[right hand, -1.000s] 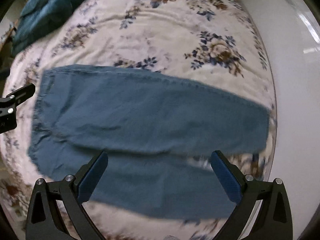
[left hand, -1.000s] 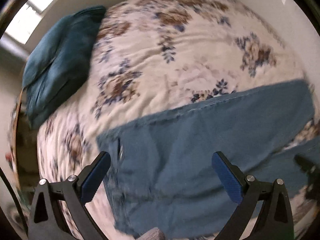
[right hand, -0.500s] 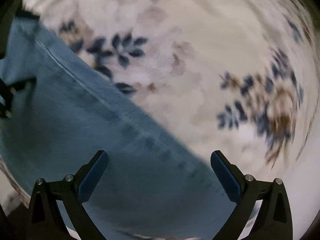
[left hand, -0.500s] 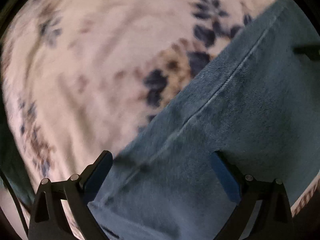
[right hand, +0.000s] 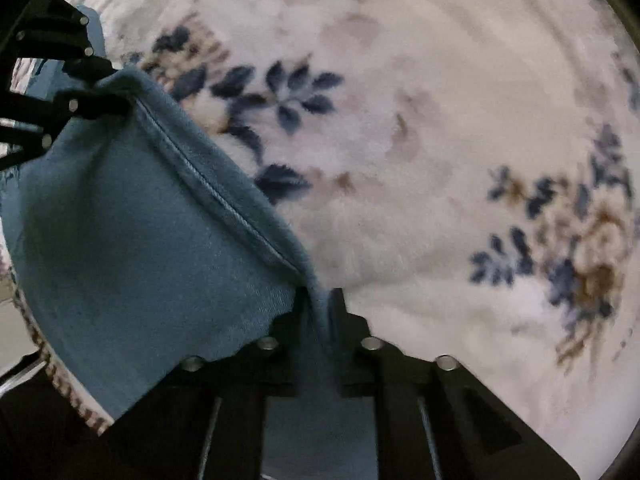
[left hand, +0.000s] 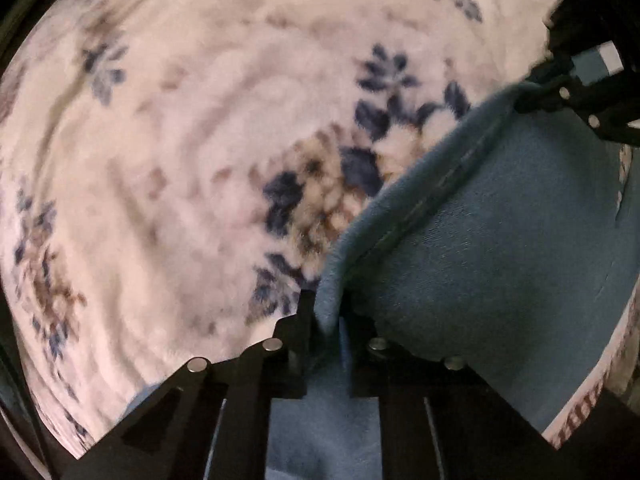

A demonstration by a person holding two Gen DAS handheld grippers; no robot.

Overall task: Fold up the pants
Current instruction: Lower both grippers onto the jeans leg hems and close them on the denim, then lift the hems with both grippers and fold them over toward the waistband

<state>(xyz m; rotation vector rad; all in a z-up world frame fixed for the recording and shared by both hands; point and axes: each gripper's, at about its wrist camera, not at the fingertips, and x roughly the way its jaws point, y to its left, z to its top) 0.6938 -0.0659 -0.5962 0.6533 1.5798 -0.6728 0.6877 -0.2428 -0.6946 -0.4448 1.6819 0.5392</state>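
The blue denim pants (left hand: 500, 248) lie on a floral bedspread (left hand: 180, 160). In the left wrist view my left gripper (left hand: 328, 316) points down and is shut on the pants' seamed edge, with a ridge of cloth pinched up between the pads. The right gripper (left hand: 532, 96) holds the same edge farther along, at the upper right. In the right wrist view the jaws of my right gripper (right hand: 320, 304) are closing on the pants (right hand: 140, 240), the seamed edge pressed between the pads. The left gripper (right hand: 116, 100) shows at the upper left on that edge.
The cream bedspread (right hand: 440, 140) with blue and brown flowers fills both views beyond the pants' edge. A patterned strip of bedding (right hand: 68, 396) shows under the denim at the lower left of the right wrist view.
Both grippers dropped from above the bed down onto the pants' long edge. Their jaws went from wide open to closed on the denim, which now bunches up between the pads.
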